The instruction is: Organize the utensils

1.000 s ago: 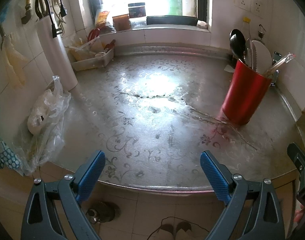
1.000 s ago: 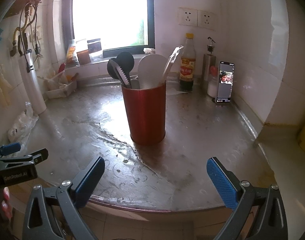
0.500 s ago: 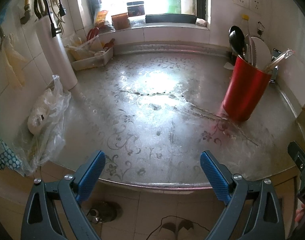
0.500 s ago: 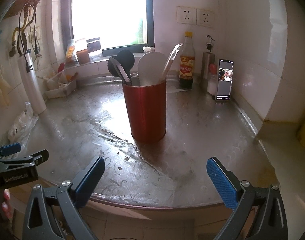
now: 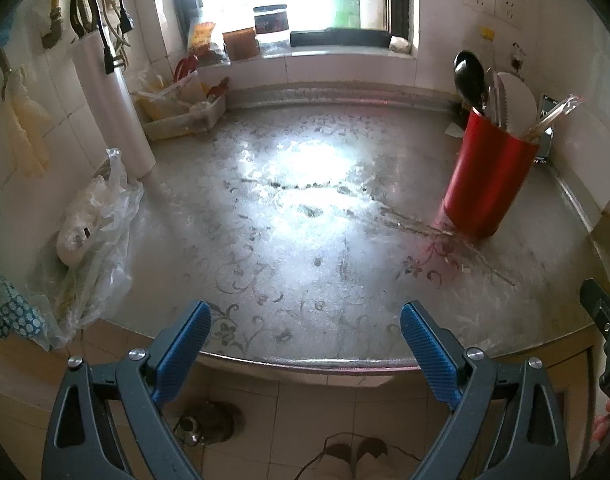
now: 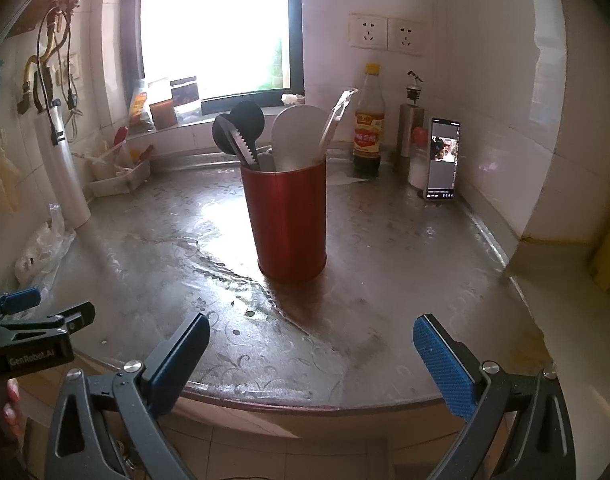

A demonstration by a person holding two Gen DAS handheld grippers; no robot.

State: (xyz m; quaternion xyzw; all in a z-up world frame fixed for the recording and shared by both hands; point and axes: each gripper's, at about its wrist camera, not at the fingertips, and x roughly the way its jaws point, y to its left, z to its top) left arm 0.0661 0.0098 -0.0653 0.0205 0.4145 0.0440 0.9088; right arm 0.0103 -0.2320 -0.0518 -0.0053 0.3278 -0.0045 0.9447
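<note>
A red cylindrical holder [image 6: 290, 216] [image 5: 489, 178] stands upright on the patterned steel counter [image 6: 385, 264] [image 5: 297, 216]. Out of it stick black ladles [image 6: 241, 126], a white spatula [image 6: 295, 140], serrated tongs and wrapped chopsticks [image 6: 337, 118]. My right gripper [image 6: 311, 344] is open and holds nothing, hanging over the counter's front edge, well short of the holder. My left gripper [image 5: 305, 338] is open and holds nothing at the front edge, with the holder far to its right. The left gripper [image 6: 37, 320] also shows at the left border of the right wrist view.
A sauce bottle [image 6: 369, 136], a metal dispenser [image 6: 411, 140] and a phone [image 6: 443, 160] stand along the right wall. A white pipe [image 5: 111, 108], a plastic tray [image 5: 185, 116] and a plastic bag [image 5: 93, 232] line the left side. Jars [image 5: 271, 24] sit on the windowsill.
Both grippers have drawn back a little from the counter, so more of its front edge and the floor shows. Both stay open. The holder has not moved.
</note>
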